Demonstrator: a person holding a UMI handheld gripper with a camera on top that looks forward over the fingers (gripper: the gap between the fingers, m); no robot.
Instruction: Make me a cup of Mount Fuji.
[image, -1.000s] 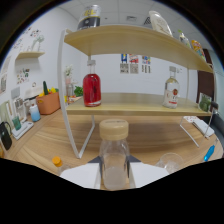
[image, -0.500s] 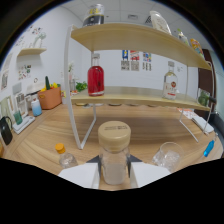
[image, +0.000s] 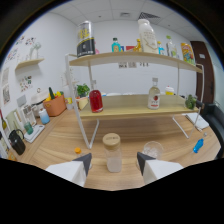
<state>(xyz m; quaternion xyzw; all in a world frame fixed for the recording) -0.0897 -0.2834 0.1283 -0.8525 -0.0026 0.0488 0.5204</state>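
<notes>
We see our jaws open wide, holding nothing. The bottle (image: 112, 154) with a wooden lid stands on the desk (image: 60, 145) between them, gaps on both sides. Right of the bottle is a glass (image: 152, 150). Behind the bottle, a shelf (image: 135, 106) carries a red bottle (image: 96, 101).

Hand-held gripper (image: 114, 160) level, fingers spread wide apart, gripping nothing

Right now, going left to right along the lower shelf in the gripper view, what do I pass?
Small green plant → red bottle → clear bottle with a red label → dark green thing at the shelf's far end.
</notes>
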